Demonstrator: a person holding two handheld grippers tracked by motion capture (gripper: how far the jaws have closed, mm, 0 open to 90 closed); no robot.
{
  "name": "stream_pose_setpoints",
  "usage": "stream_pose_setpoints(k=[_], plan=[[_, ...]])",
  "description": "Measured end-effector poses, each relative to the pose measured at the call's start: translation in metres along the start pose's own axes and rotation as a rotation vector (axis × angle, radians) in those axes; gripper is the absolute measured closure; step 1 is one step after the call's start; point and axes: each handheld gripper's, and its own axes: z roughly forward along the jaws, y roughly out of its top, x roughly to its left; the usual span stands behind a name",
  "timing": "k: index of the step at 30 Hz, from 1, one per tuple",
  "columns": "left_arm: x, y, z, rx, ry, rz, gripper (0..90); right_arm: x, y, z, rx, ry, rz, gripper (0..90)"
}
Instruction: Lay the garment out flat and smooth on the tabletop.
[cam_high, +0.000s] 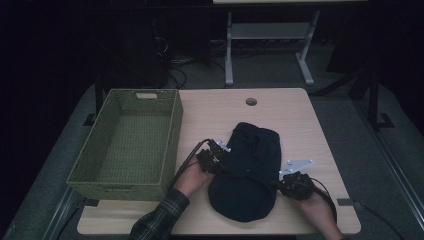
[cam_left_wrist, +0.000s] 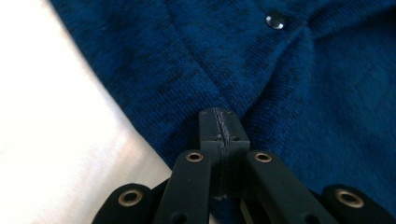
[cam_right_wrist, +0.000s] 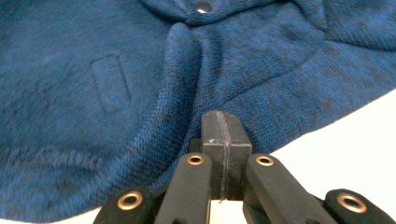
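Observation:
A dark blue knitted garment (cam_high: 250, 160) lies bunched on the light wooden table (cam_high: 300, 115), right of centre. My left gripper (cam_high: 220, 167) is at its left edge. In the left gripper view the jaws (cam_left_wrist: 219, 116) are pressed together at the hem of the garment (cam_left_wrist: 303, 93), and creases in the knit run toward their tip. My right gripper (cam_high: 282, 184) is at the lower right edge. Its jaws (cam_right_wrist: 220, 119) are likewise shut, with a fold of the garment (cam_right_wrist: 93, 93) rising to their tip. A metal snap button (cam_left_wrist: 276, 20) (cam_right_wrist: 203, 7) shows on the knit.
A green woven basket (cam_high: 172, 135) with nothing in it stands on the left part of the table, close to my left hand. A round cable hole (cam_high: 251, 101) is near the far edge. Beyond the table stand a white desk frame (cam_high: 270, 35) and loose cables on the floor.

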Motion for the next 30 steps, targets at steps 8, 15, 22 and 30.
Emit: stream_pose_setpoints(k=[8, 15, 22, 30], plan=[[-0.013, -0.012, -0.004, 0.002, -0.034, -0.004, 89.9, -0.005, 0.004, 0.003, 0.002, -0.017, -0.004, 89.5], [-0.025, -0.02, -0.008, 0.016, -0.049, 0.012, 89.9, -0.005, 0.005, 0.004, -0.002, -0.02, -0.008, 89.5], [-0.033, -0.026, -0.01, 0.017, -0.057, 0.02, 89.9, 0.003, 0.002, 0.002, 0.001, -0.013, -0.024, 89.5], [-0.045, -0.034, -0.012, 0.022, -0.067, 0.039, 89.9, 0.015, -0.005, -0.004, 0.003, 0.001, -0.029, 89.4]])
